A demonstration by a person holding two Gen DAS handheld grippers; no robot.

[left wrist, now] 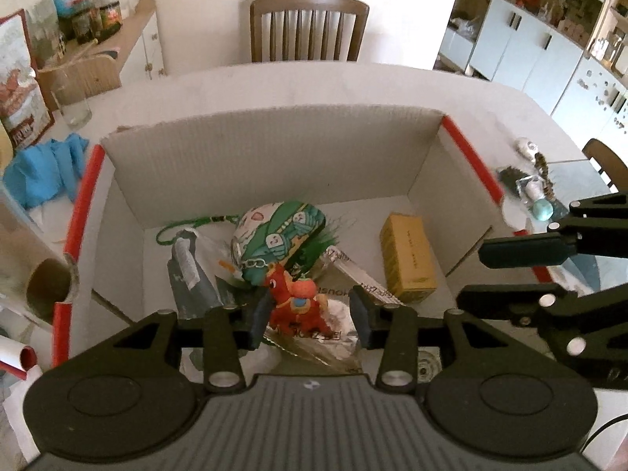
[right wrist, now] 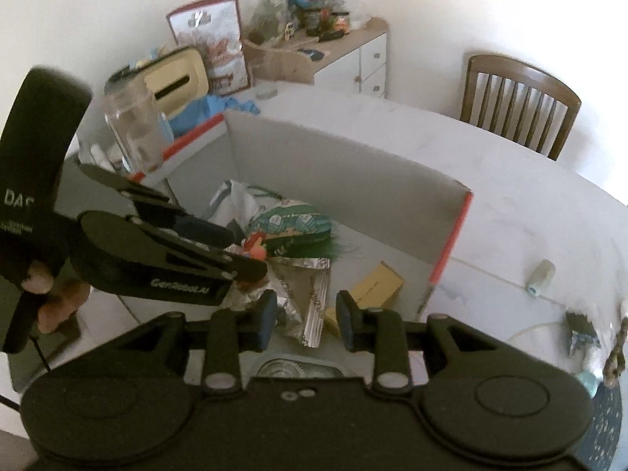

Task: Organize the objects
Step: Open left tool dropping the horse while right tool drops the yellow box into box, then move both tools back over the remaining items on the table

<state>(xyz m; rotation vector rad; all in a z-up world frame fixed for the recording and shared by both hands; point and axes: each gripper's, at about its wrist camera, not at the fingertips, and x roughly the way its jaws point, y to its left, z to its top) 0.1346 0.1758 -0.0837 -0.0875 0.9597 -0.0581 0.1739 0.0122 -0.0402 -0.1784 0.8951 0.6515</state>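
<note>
The left gripper hangs over the open cardboard box, its jaws set wide with a small red toy horse between them; the left pad sits right at the horse's side, the right pad stands clear of it, so the toy is not clamped. The horse lies on crumpled foil wrappers on the box floor. Just behind it is a green-and-white patterned pouch with a green cord trailing to the left, and a grey packet lies to the left of that. A yellow rectangular box lies near the right wall of the cardboard box.

The right gripper hovers above the near edge of the same box, jaws apart and holding nothing, with the foil wrappers below the gap.

The cardboard box has red-edged side flaps and stands on the white counter. To its left on the counter are a blue cloth, a clear drinking glass and a cardboard tube. A wooden chair stands behind the counter's far edge.
</note>
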